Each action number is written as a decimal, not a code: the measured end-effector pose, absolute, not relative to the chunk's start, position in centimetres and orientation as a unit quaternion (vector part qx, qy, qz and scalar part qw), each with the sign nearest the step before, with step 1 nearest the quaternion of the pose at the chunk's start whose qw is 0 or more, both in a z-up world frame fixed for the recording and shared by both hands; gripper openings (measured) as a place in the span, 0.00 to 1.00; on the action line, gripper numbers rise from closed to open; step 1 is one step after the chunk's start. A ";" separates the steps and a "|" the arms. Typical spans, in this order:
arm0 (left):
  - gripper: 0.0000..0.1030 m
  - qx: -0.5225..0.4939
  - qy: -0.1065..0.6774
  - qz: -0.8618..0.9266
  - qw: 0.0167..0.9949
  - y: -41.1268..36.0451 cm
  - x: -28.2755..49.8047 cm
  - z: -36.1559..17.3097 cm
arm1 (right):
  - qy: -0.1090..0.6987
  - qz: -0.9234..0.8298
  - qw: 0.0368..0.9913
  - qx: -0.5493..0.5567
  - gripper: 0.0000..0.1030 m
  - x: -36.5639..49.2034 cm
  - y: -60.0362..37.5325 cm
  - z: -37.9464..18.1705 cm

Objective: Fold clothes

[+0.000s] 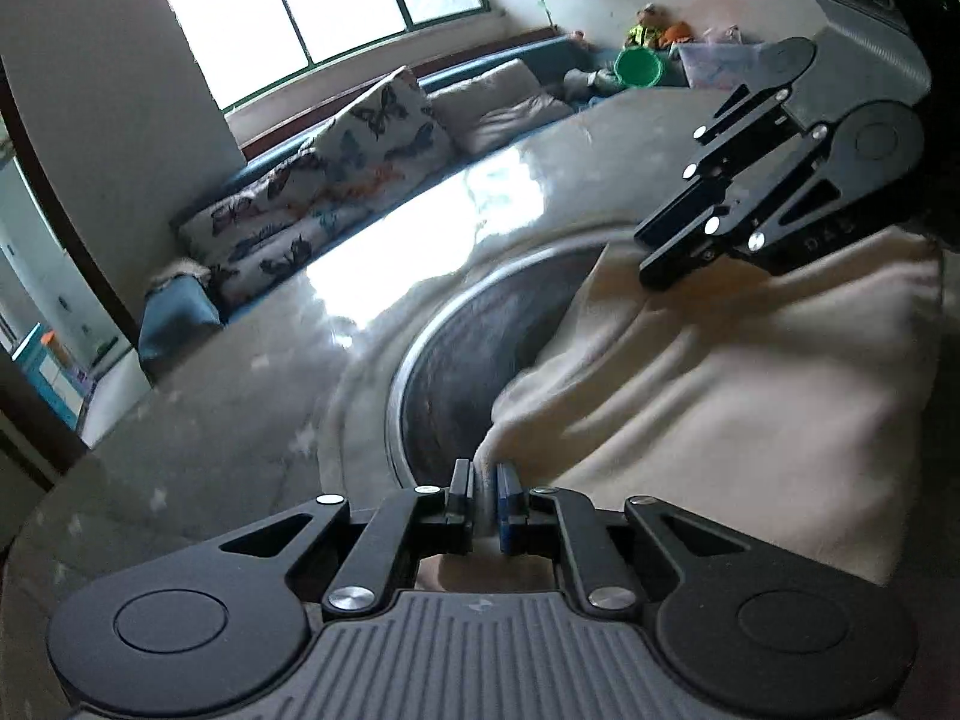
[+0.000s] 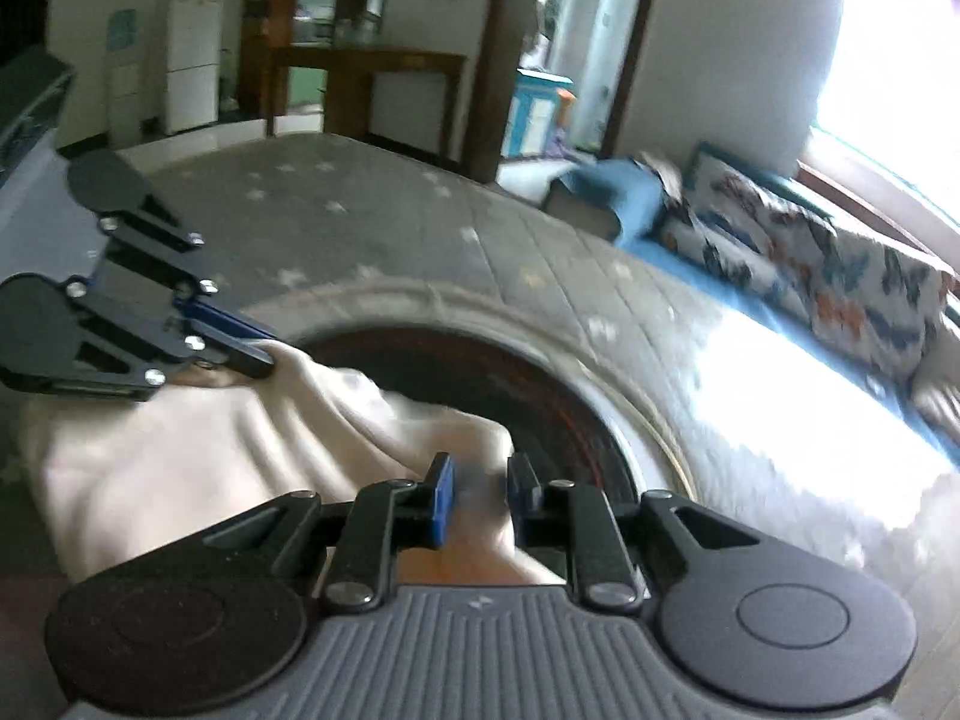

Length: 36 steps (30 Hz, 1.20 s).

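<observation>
We've got the cream garment on the table, open surface beyond its far edge; left tongs narrowly pinch one corner, right tongs stand slightly apart around another.

Grey table left free; cloth blocks right.

You have one cream-beige garment, soft and fleecy-looking, lying rumpled on the grey star-patterned table cover. Its cloth runs in long diagonal ridges and folds, not yet flat. One edge drapes over the rim of the dark round inset in the tabletop and covers part of it. From your right wrist view the same garment spreads away to the left, bunched into a raised fold near the middle. What kind of garment it is cannot be told.
</observation>
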<state>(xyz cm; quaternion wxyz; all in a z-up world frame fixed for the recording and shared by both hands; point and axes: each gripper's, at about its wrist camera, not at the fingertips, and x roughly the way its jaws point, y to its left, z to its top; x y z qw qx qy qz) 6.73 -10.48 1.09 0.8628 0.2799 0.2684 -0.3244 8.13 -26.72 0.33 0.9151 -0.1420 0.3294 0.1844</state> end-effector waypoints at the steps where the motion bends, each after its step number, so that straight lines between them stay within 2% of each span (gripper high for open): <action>1: 0.12 0.277 0.265 -0.324 0.865 -10.2 6.7 1.2 | 0.327 0.182 0.918 -0.129 0.26 7.8 -27.3 0.4; 2: 0.13 0.273 0.264 -0.322 0.867 -10.0 6.8 1.3 | 0.322 0.177 0.923 -0.116 0.30 7.4 -28.0 0.7; 3: 0.19 0.269 0.262 -0.321 0.870 -9.8 6.8 1.5 | 0.316 0.169 0.928 -0.103 0.36 6.8 -28.8 1.1; 5: 0.26 0.260 0.255 -0.310 0.878 -9.3 6.8 2.1 | 0.309 0.155 0.935 -0.075 0.36 5.7 -30.5 1.6; 13: 0.26 0.181 0.233 -0.271 0.916 -6.9 5.3 5.6 | 0.335 0.089 0.938 0.007 0.36 2.1 -36.2 0.3; 18: 0.26 0.199 0.228 -0.326 0.896 -7.7 0.0 5.9 | 0.336 0.079 0.936 0.063 0.36 2.5 -37.6 -0.5; 20: 0.26 0.210 0.230 -0.348 0.884 -8.5 -2.1 5.7 | 0.344 0.076 0.933 0.075 0.26 3.1 -37.5 -0.9; 21: 0.27 0.217 0.231 -0.355 0.879 -8.8 -2.9 5.4 | 0.346 0.075 0.932 0.077 0.08 3.3 -37.3 -1.0; 29: 0.27 0.231 0.260 -0.368 0.862 -8.9 -4.0 2.8 | 0.335 0.037 0.941 0.029 0.07 3.2 -36.7 -1.3; 31: 0.27 0.224 0.263 -0.370 0.862 -8.5 -4.1 3.1 | 0.330 0.034 0.943 0.029 0.11 3.2 -36.7 -0.9; 36: 0.27 0.189 0.260 -0.376 0.869 -7.5 -3.1 4.6 | 0.304 0.058 0.949 0.059 0.12 2.8 -36.0 1.4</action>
